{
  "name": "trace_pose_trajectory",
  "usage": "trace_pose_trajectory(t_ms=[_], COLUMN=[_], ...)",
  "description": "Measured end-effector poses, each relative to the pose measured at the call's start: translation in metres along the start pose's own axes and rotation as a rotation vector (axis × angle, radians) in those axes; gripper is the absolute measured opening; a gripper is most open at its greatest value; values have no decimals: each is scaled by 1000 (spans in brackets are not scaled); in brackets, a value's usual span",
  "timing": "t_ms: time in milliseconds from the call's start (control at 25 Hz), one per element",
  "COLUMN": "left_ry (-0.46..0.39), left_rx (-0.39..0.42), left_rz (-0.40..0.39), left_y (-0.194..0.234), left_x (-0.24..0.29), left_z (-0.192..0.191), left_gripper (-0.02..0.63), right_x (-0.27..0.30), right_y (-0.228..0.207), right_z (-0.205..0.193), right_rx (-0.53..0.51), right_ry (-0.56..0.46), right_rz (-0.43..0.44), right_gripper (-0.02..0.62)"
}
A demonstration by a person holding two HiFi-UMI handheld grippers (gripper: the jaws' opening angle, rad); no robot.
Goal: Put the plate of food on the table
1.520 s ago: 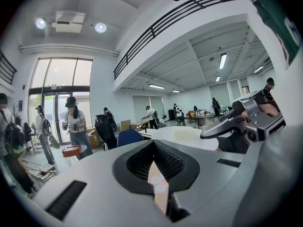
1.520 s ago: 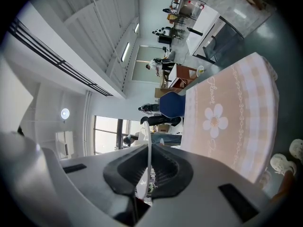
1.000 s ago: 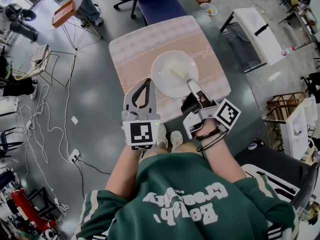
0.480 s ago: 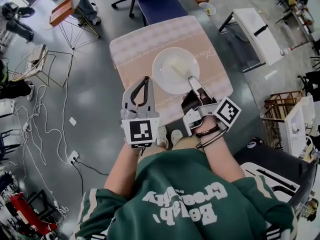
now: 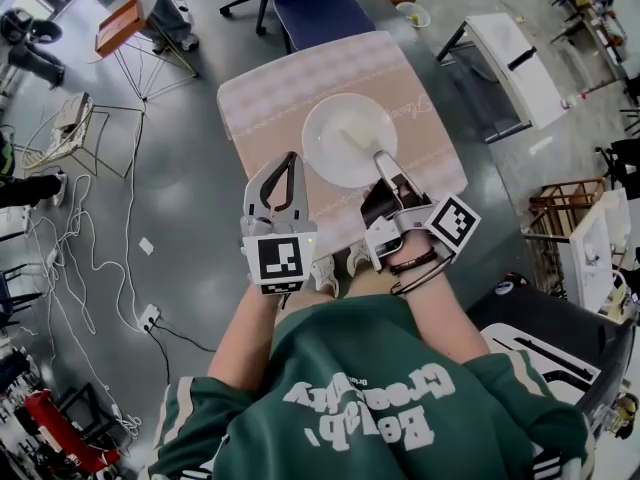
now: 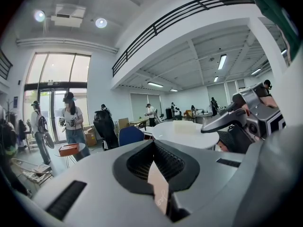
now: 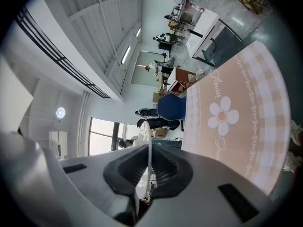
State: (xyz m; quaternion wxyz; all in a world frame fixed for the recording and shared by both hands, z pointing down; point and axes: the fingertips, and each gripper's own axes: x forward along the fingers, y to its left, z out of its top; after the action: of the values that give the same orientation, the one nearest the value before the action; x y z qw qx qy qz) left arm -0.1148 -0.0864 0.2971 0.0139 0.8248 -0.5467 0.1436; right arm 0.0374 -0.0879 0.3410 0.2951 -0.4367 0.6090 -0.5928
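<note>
A white plate point(image 5: 345, 138) with a pale piece of food point(image 5: 352, 136) on it lies over the pink-clothed table point(image 5: 265, 98), near the middle. My right gripper point(image 5: 381, 158) is shut on the plate's near right rim. In the right gripper view that rim point(image 7: 148, 145) shows as a thin white edge clamped between the jaws, with the flowered cloth point(image 7: 236, 108) to the right. My left gripper point(image 5: 291, 158) is shut with nothing in it, over the cloth just left of the plate. In the left gripper view the plate point(image 6: 182, 132) is ahead, with the right gripper point(image 6: 204, 128) on it.
A blue chair point(image 5: 310, 8) stands at the table's far side. A small round stand with an orange box point(image 5: 125, 23) is at the far left, with cables point(image 5: 90, 228) on the floor. A white bench point(image 5: 520, 68) is at the right. The person's shoes point(image 5: 325, 268) are below the near edge.
The plate and both grippers have shifted a little farther over the table. The right gripper's hold on the rim is unchanged and the left stays shut.
</note>
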Motion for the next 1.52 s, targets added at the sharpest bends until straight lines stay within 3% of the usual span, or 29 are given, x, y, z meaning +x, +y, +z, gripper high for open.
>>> trace_pose_trajectory(t_ms=[520, 880, 1520], left_ry=[-22, -20, 78], left_rx=[-5, -20, -59], left_rz=[18, 46, 162], left_y=[-13, -16, -12], left_x=[46, 86, 152], left_z=[9, 8, -26], left_gripper=[8, 9, 9], right_x=[27, 56, 115], right_y=[-19, -45, -95], right_z=[38, 69, 110], right_rx=[18, 18, 37], right_ry=[46, 86, 199], right_rz=[-7, -72, -122], right_gripper=[23, 23, 23])
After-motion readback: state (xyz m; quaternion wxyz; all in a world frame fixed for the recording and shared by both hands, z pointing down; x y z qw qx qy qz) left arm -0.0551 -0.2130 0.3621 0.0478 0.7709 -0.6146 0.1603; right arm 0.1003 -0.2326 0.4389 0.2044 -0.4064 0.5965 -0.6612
